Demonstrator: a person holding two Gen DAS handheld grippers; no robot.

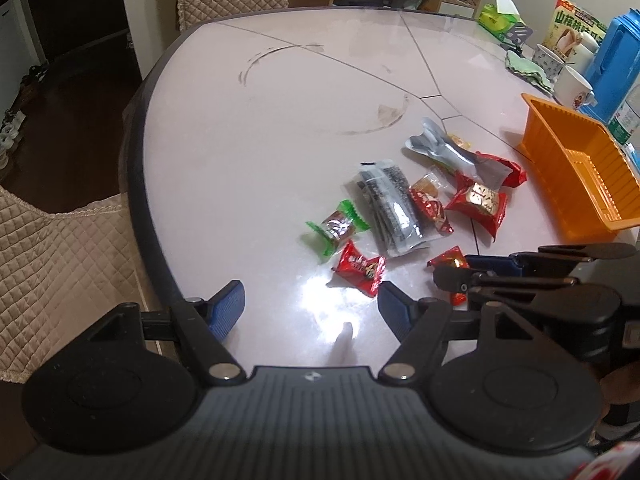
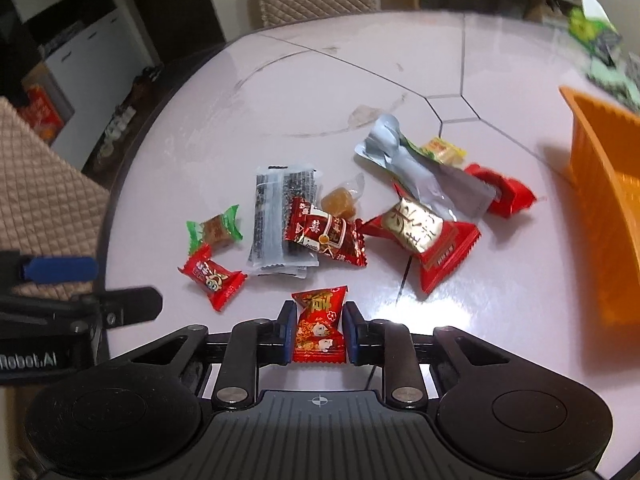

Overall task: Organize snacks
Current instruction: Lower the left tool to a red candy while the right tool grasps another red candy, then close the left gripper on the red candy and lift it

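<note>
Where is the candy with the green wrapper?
In the right wrist view, the green-wrapped candy lies on the table's left side, just above a small red candy and left of the dark striped packet.

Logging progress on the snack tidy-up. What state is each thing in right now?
Right tool: closed on the red candy.
Red candy: on the table, pinched between the pads.
Left tool: open, nothing between its pads.
Orange basket: upright, looks empty where visible.
Silver pouch: crumpled, lying over other snacks.
Remaining snacks: loose on the table.
</note>
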